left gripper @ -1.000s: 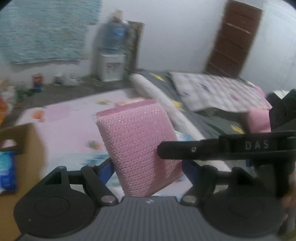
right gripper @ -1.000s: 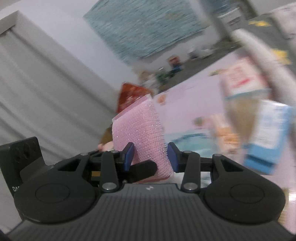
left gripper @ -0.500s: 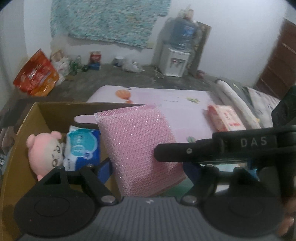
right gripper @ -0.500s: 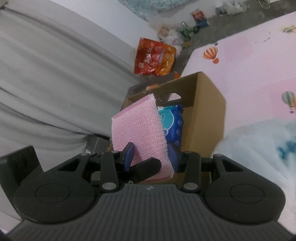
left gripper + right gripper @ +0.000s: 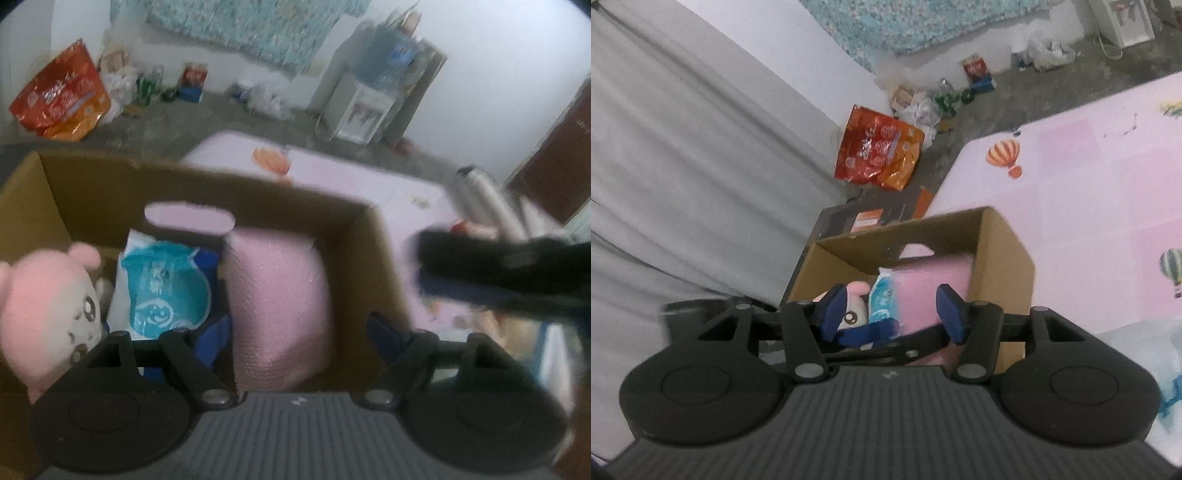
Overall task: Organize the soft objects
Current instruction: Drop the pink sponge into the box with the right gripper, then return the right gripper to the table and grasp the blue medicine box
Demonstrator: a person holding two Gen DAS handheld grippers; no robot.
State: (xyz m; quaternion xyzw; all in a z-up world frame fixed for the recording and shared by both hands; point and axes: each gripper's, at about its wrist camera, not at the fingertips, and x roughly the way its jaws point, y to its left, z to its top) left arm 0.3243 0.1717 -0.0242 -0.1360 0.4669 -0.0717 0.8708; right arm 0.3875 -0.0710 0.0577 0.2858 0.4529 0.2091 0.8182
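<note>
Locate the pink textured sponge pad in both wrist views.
Left wrist: pink textured sponge pad centre frame, upright in the brown cardboard box, right of the blue wipes pack.
Right wrist: pad centre, inside the box.
Shared landmark: red-orange snack bag on the floor.

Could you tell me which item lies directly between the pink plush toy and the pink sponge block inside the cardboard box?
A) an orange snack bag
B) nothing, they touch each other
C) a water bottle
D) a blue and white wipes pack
D: in the left wrist view the blue and white wipes pack stands in the cardboard box, with the pink plush toy on one side and the pink sponge block on the other.
</note>
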